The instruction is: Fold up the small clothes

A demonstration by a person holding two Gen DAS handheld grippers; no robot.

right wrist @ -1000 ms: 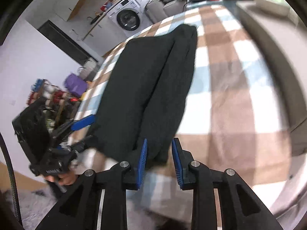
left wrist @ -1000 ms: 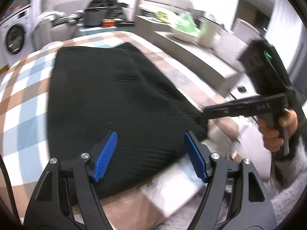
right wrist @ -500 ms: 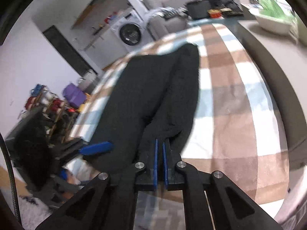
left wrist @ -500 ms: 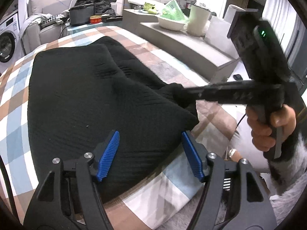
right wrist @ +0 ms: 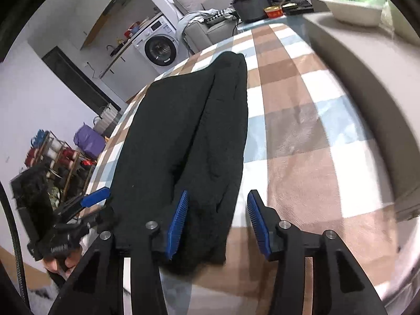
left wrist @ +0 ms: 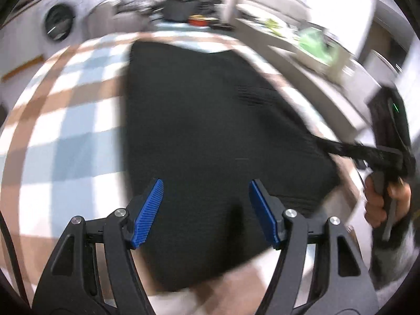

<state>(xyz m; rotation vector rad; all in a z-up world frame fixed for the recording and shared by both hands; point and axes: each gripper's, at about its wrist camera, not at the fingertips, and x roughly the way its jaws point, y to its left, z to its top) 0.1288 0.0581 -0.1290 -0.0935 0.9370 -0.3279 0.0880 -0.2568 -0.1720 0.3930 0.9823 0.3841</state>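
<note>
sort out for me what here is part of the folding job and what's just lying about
Part of the job:
black garment
checked blanket under it
left gripper, open
right gripper, open, jaws just opened

Lying about:
washing machine
white bowl
red tin
purple bag

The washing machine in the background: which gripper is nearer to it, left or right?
Left. The left gripper hangs over the black garment's edge on the washing machine's side; the right gripper is at the opposite edge.

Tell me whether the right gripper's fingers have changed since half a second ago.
Yes. The right gripper has just been opening: its fingers, shut before, now stand apart astride the black garment's near edge on the checked cloth.
</note>
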